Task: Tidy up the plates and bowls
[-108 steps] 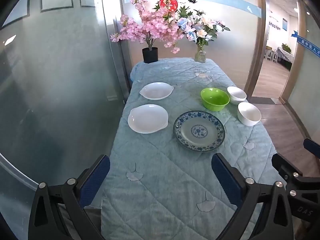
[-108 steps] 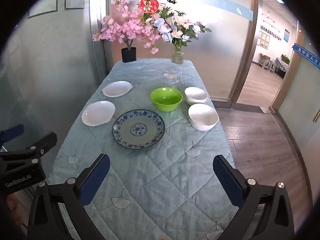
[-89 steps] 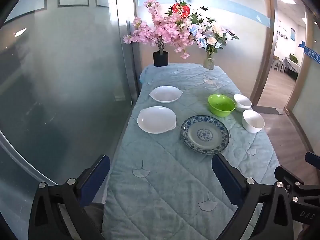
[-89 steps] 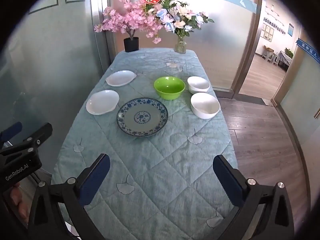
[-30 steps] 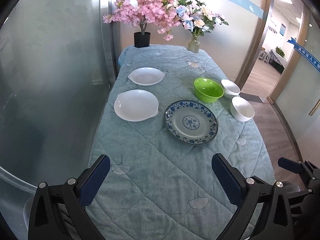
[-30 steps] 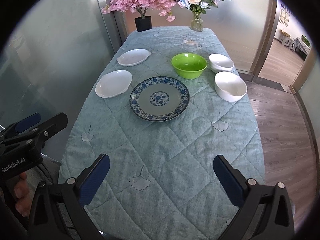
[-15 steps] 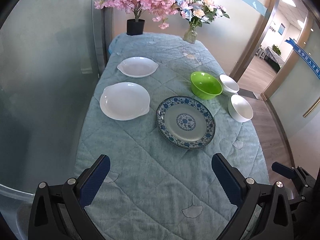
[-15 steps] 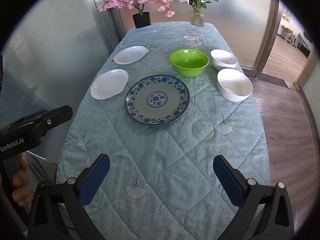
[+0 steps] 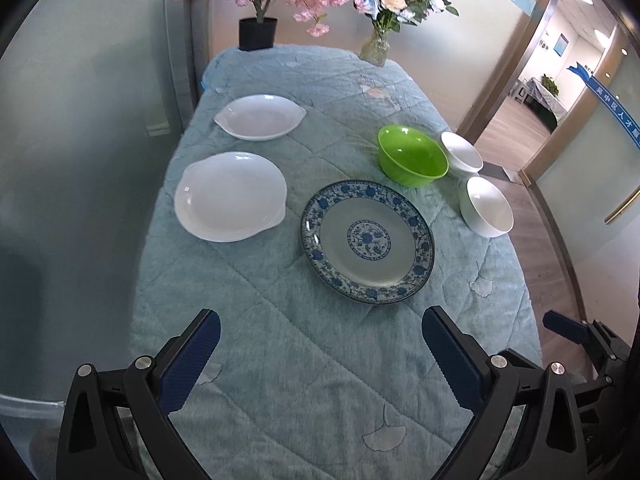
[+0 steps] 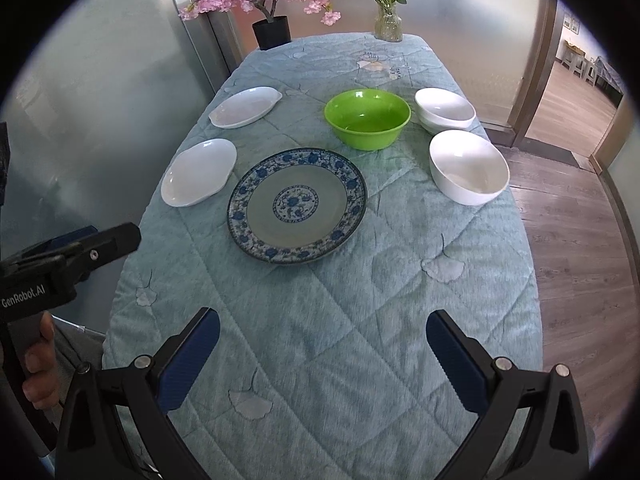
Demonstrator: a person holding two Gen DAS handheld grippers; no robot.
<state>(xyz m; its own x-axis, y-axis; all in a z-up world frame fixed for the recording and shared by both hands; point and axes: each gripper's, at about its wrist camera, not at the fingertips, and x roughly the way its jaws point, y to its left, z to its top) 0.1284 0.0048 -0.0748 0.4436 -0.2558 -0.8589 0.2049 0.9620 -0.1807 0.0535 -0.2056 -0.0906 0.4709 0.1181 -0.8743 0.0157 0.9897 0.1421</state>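
Note:
A blue-patterned plate (image 9: pixel 368 240) (image 10: pixel 297 204) lies mid-table. Two white eared plates rest on the left, a near one (image 9: pixel 231 195) (image 10: pixel 199 171) and a far one (image 9: pixel 259 117) (image 10: pixel 245 106). A green bowl (image 9: pixel 412 156) (image 10: pixel 367 118) stands behind the patterned plate. Two white bowls sit on the right, one near (image 9: pixel 485 207) (image 10: pixel 468 166) and one far (image 9: pixel 461 152) (image 10: pixel 445 110). My left gripper (image 9: pixel 320 356) hovers open over the table's near end, short of the plates. My right gripper (image 10: pixel 322 356) is open too, empty, above the near cloth.
A teal quilted cloth (image 9: pixel 280 340) (image 10: pixel 340 320) covers the table. A black pot of pink blossoms (image 9: pixel 258 34) (image 10: pixel 272 32) and a glass vase of flowers (image 9: pixel 374 50) (image 10: pixel 388 24) stand at the far end. Glass wall runs on the left, wooden floor and a doorway lie right.
Both grippers have risen and moved in over the table, tilting down, so the dishes look closer and lower in view. Nothing on the table has moved; both stay open.

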